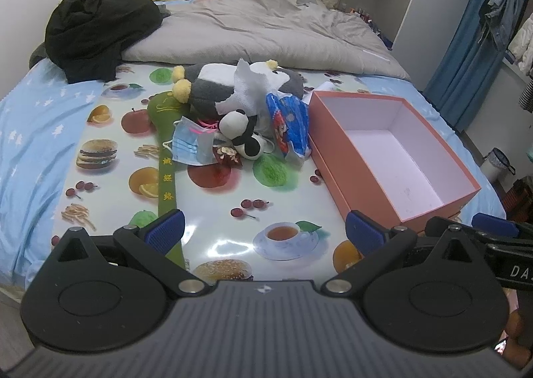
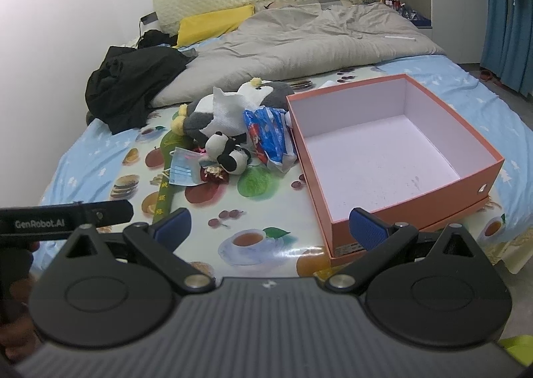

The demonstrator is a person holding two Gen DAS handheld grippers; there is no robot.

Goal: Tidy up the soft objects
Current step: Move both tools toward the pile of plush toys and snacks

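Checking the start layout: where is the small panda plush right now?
In both wrist views the small panda plush lies mid-pile on the bed, between the blue face mask and blue snack bag, left of the orange box.

Heap of plush toys, mask, beside empty orange box.

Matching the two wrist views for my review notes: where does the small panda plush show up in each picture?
Left wrist view: the panda plush lies centre, slightly above mid-height, in the heap left of the orange box.
Right wrist view: the panda plush sits left of centre, again in the heap left of the box.
Shared landmark: the blue face mask just left of the panda.
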